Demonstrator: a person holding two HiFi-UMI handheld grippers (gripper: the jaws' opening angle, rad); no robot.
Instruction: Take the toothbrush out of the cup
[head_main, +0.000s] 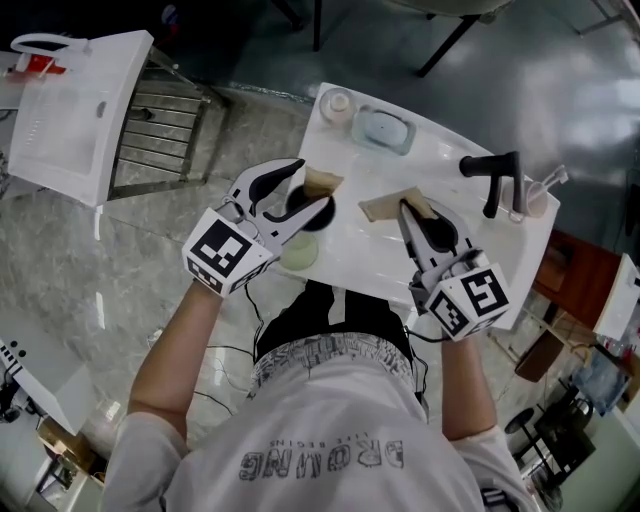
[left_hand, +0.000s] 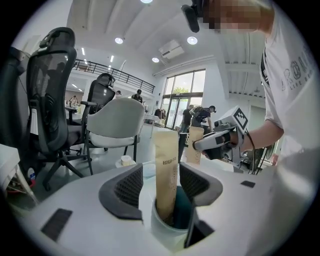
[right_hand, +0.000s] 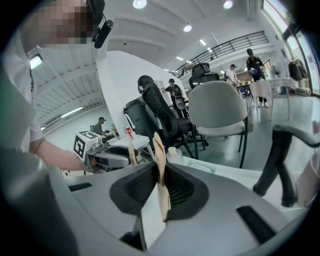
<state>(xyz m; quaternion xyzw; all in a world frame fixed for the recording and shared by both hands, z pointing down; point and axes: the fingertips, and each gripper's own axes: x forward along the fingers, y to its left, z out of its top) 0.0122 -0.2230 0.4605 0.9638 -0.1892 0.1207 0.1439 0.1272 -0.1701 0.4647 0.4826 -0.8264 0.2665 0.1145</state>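
Note:
A white cup (left_hand: 167, 231) with a dark inside sits between the jaws of my left gripper (head_main: 300, 205), which is shut on it above the near left part of the white table (head_main: 350, 265). A tan paper-wrapped toothbrush (left_hand: 166, 175) stands upright in the cup. My right gripper (head_main: 412, 212) is shut on a second tan paper packet (right_hand: 161, 187), held edge-on between the pads, to the right of the cup. In the left gripper view the right gripper (left_hand: 200, 145) and its packet (left_hand: 194, 146) show across the table.
At the table's far side are a small jar (head_main: 336, 103), a pale soap dish (head_main: 385, 130), a black tap-like stand (head_main: 495, 178) and a clear holder (head_main: 540, 188). A white rack (head_main: 80, 110) stands on the floor at left. Office chairs (right_hand: 220, 112) lie beyond.

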